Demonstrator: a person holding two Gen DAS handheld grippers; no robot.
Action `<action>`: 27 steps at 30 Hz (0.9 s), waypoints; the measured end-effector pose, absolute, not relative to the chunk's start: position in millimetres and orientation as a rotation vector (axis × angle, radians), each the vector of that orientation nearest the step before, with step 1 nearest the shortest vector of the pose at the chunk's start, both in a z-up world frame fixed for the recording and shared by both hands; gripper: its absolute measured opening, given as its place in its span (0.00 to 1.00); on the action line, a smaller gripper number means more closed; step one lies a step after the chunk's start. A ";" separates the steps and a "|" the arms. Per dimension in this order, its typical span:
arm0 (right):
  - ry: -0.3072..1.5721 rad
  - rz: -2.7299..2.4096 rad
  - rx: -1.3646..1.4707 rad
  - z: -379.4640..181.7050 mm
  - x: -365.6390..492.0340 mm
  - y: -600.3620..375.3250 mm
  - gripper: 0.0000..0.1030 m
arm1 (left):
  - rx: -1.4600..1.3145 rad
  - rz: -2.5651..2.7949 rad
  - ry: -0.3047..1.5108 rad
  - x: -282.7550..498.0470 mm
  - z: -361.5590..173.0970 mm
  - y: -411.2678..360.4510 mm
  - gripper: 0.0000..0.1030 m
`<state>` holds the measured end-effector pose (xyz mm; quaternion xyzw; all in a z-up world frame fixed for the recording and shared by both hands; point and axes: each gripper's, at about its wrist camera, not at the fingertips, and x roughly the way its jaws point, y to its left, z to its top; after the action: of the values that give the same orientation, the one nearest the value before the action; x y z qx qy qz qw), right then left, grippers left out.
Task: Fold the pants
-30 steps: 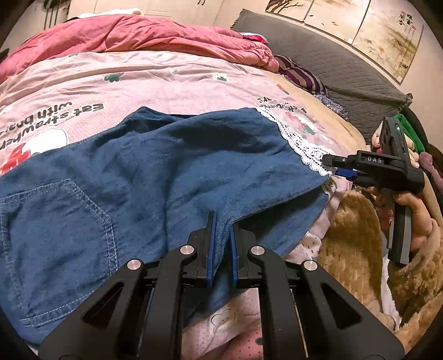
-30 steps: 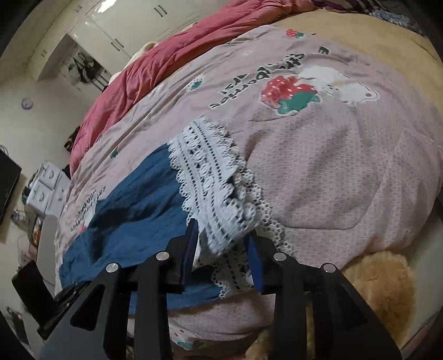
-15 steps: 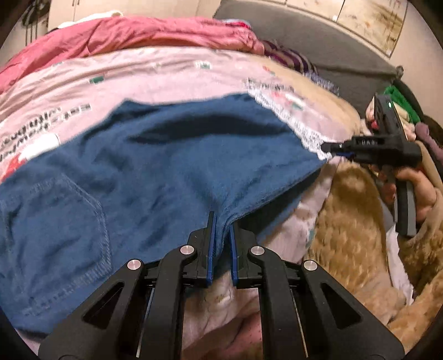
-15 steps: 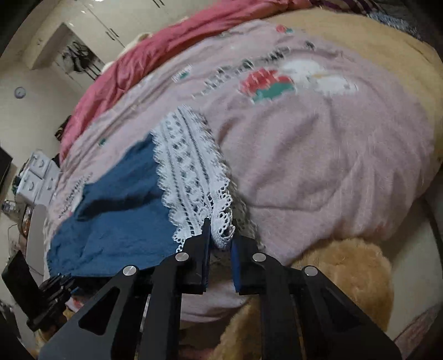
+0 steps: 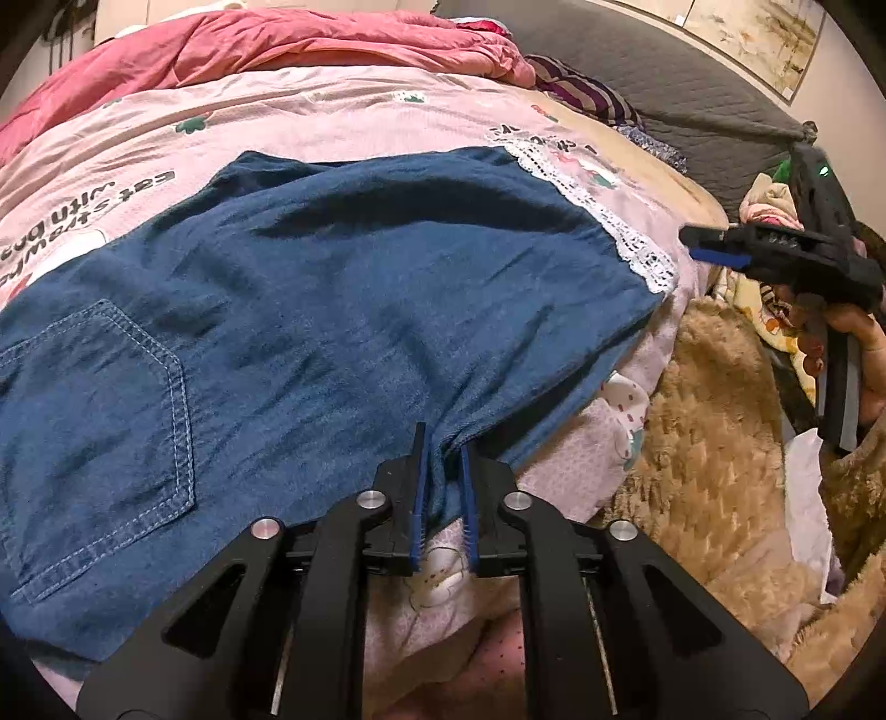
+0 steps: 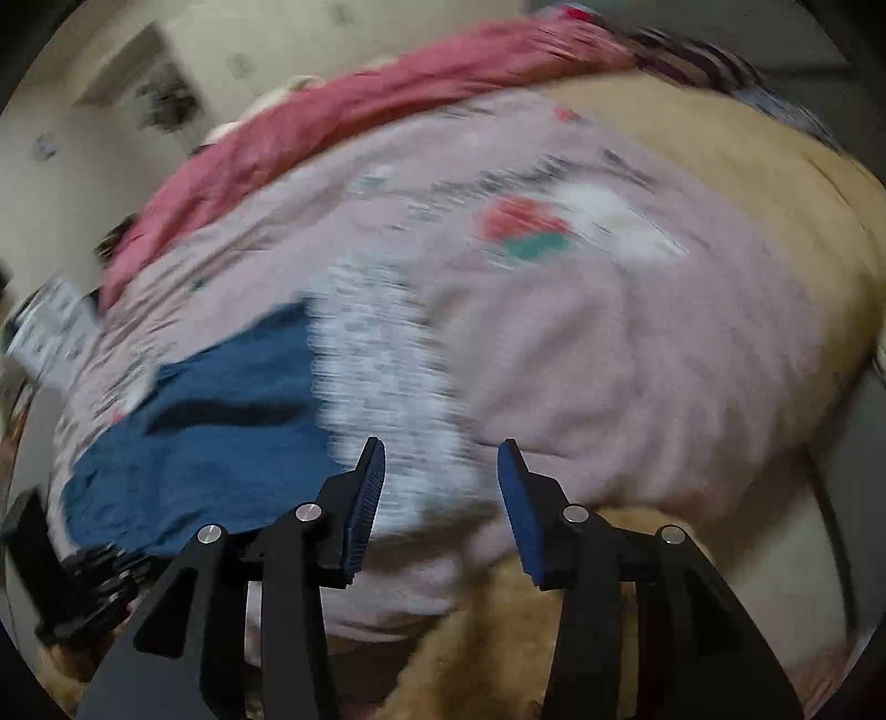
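Blue denim pants [image 5: 310, 310] with a white lace hem [image 5: 609, 221] lie spread on the pink printed bedspread [image 5: 332, 111]. A back pocket [image 5: 99, 399] shows at the left. My left gripper [image 5: 443, 448] is shut on the pants' near edge, which bunches between the pads. My right gripper [image 5: 714, 246] shows at the right in the left wrist view, just clear of the lace hem. In the blurred right wrist view the right gripper [image 6: 440, 465] is open and empty, above the lace hem [image 6: 387, 376] and the pants [image 6: 221, 421].
A rose-red quilt [image 5: 277, 39] lies bunched at the far side of the bed. A tan fuzzy blanket [image 5: 720, 454] hangs at the near right. A grey headboard [image 5: 637, 72] and striped pillow [image 5: 587, 94] stand at the back right.
My right gripper has let go of the lace hem, opened, and drawn back; its view is now blurred. My left gripper stays shut on the pants' edge.
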<state>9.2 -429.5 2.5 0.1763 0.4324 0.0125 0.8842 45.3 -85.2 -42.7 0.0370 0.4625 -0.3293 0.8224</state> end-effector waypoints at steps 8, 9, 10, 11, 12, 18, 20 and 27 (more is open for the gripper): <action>0.955 0.424 0.153 -4.0 23.0 -324.6 0.48 | 0.082 -0.654 0.951 41.1 -37.4 -78.9 0.27; 0.957 0.449 0.089 -3.8 20.5 -314.2 0.48 | 0.081 -0.654 0.949 41.7 -36.6 -78.6 0.27; 0.952 0.466 0.024 -2.9 17.8 -304.8 0.48 | 0.082 -0.654 0.947 42.2 -36.2 -78.2 0.27; 0.945 0.490 -0.040 -3.0 12.5 -296.1 0.48 | 0.087 -0.659 0.945 42.4 -35.8 -78.9 0.27; 0.944 0.505 -0.086 -3.5 8.3 -289.8 0.48 | 0.092 -0.662 0.943 42.4 -35.6 -79.9 0.27; 0.901 0.529 -0.309 -13.4 3.5 -256.7 0.46 | 0.114 -0.681 0.936 43.9 -33.8 -89.0 0.10; 0.886 0.523 -0.388 -19.2 5.1 -243.9 0.33 | 0.121 -0.691 0.931 42.2 -31.6 -91.0 0.07; 0.863 0.620 -0.451 -20.4 -3.7 -240.5 0.04 | 0.121 -0.713 0.941 35.0 -27.9 -89.9 0.07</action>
<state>-3.7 -240.5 -20.4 -0.2131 0.4079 0.2930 0.8381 35.0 -89.9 -27.9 0.0572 0.4434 -0.3360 0.8290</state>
